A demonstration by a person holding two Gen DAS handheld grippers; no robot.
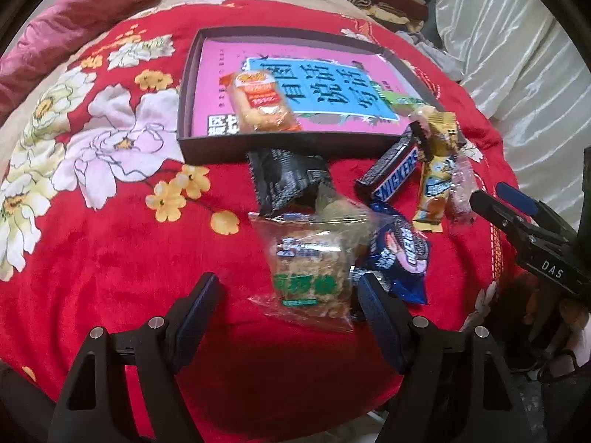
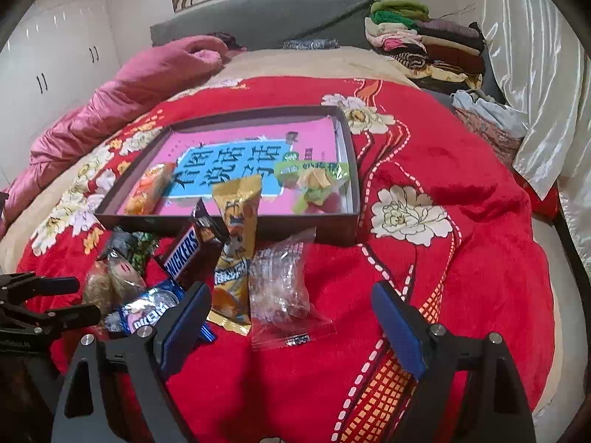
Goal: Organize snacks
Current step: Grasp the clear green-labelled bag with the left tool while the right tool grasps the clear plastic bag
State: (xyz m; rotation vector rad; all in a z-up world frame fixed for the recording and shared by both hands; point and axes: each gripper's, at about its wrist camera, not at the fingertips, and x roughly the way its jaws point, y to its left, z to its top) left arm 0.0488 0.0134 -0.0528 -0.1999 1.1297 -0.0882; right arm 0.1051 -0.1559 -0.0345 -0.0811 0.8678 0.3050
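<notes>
The snacks lie in a heap on the red blanket (image 2: 461,192) on the bed, just in front of the dark box (image 2: 352,155). Two snacks are already in the box. The right claw (image 2: 291,321) is spread wide and empty, with the clear packet (image 2: 280,288) between its fingers. The left claw (image 1: 288,302) is spread too, around the green-label packet (image 1: 314,269), not squeezing it. These packets look light, crinkly and slippery. Pinch one gently across its fat middle.
</notes>
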